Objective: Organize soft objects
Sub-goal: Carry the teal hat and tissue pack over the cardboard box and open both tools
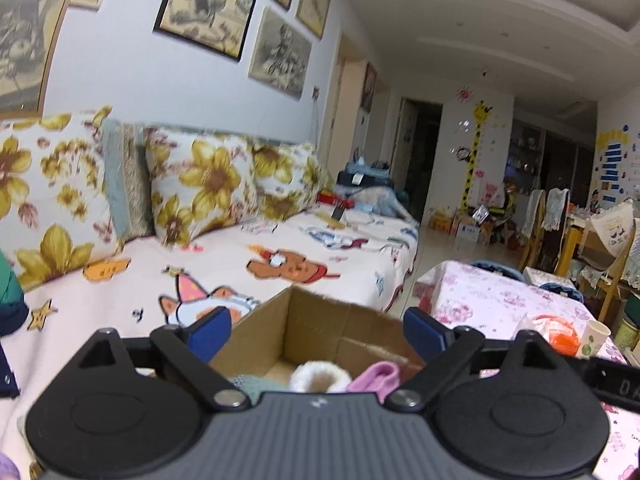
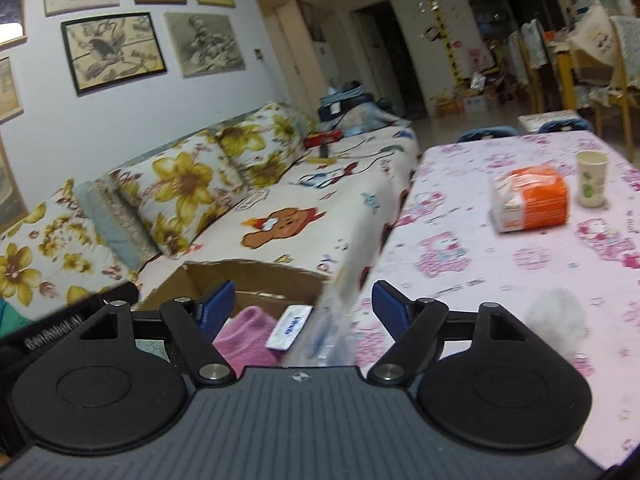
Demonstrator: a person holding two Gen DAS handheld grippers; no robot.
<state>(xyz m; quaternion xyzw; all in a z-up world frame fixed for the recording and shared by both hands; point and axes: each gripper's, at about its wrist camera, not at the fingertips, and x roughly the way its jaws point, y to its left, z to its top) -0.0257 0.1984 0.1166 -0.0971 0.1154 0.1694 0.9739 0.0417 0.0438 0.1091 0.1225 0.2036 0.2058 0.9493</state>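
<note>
An open cardboard box [image 1: 312, 320] stands on the sofa's edge. In it lie a white fluffy item [image 1: 318, 376], a pink soft item [image 1: 376, 376] and a grey-green knit piece [image 1: 250, 386]. My left gripper [image 1: 316, 330] hangs open and empty above the box. In the right wrist view the box [image 2: 256, 276] holds a pink cloth [image 2: 244, 338] and a white packet [image 2: 290, 326]. A clear plastic bag [image 2: 324, 328] hangs blurred by the box's right wall. My right gripper [image 2: 304, 306] is open, above the box edge. A white fluffy item [image 2: 558, 314] lies on the table.
The sofa [image 1: 224, 272] with a cartoon sheet carries floral cushions [image 1: 200, 184]. The table [image 2: 520, 260] with a pink cloth bears an orange tissue pack [image 2: 532, 200] and a paper cup [image 2: 592, 178]. Chairs [image 2: 536, 52] stand at the far right.
</note>
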